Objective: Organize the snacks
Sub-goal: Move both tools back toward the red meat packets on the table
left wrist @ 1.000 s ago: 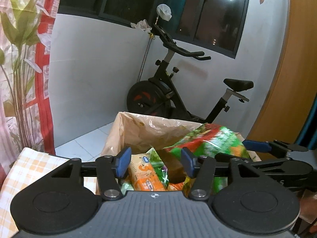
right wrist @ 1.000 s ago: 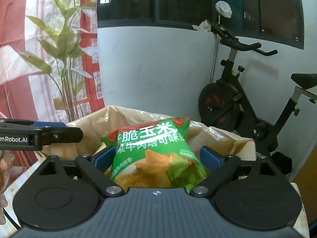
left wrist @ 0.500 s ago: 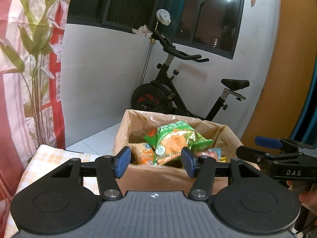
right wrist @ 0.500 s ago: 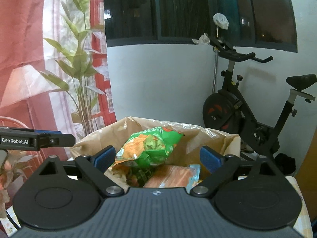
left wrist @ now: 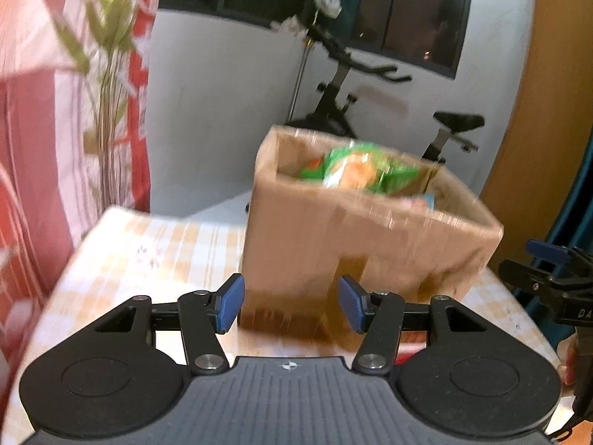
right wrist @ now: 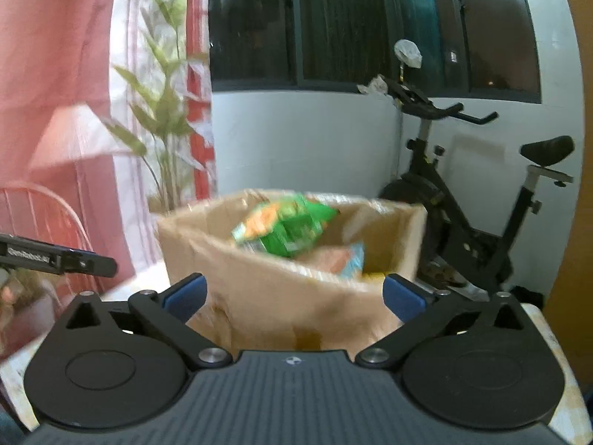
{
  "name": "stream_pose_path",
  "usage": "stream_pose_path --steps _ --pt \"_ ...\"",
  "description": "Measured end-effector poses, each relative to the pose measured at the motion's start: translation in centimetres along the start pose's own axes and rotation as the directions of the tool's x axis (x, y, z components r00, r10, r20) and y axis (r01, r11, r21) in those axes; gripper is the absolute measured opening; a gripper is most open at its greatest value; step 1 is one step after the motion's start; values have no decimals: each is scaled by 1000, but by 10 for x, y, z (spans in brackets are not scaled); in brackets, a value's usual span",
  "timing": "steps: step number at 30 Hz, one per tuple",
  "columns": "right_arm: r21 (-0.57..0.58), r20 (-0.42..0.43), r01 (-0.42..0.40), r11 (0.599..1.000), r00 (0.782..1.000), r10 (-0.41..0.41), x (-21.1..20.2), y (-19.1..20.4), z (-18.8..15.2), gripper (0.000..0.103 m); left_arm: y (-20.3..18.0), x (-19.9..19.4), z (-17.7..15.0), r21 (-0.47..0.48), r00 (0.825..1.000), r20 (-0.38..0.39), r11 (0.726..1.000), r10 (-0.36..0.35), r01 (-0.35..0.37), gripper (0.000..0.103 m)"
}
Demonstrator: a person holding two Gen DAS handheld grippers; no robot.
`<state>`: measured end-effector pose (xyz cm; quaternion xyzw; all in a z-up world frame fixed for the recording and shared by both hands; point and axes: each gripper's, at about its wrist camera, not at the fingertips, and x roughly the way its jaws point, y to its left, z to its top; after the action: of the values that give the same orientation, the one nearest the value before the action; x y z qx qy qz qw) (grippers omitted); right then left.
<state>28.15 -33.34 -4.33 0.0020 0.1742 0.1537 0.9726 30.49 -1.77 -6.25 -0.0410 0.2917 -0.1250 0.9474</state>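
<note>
Beyond the empty right hand-held gripper (right wrist: 294,293), green snack bag (right wrist: 287,228) atop box (right wrist: 296,296).

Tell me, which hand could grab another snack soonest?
Probably either, slightly the right. Both tools are empty and back from the cardboard box. The right tool has just been opening wide, nothing between its jaws; the left tool is narrower. No loose snack shows.

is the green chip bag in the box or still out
In. The green chip bag lies on top of the other snacks inside the cardboard box, below its rim; neither gripper holds it.
</note>
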Motion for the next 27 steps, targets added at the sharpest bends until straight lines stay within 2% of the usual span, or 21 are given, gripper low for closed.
stream_pose_path --steps 3,6,10,15,17,22,27 --pt "-11 -42 42 999 998 -43 3 0 -17 103 5 8 -15 -39 999 -33 999 1 -2 59" --pt "14 -99 45 999 994 -44 8 -7 -34 103 7 14 -27 -61 999 -47 998 4 -7 59" --pt "59 -130 48 997 991 -40 12 -21 -55 102 3 26 -45 -60 997 -76 998 17 -21 59" --pt "-52 -205 55 997 977 -65 22 -19 -83 99 1 41 -66 -90 993 -115 996 9 -20 59" --pt "-61 -250 44 997 967 -57 27 -20 -97 95 1 46 -74 -102 991 -134 994 13 -27 59" --pt "30 -342 -6 1000 940 16 41 -27 -124 80 -2 51 -88 -100 987 -155 993 38 -54 59" --pt "35 -372 -39 999 927 49 56 -14 -133 78 -4 49 -100 -95 985 -167 994 38 -55 59"
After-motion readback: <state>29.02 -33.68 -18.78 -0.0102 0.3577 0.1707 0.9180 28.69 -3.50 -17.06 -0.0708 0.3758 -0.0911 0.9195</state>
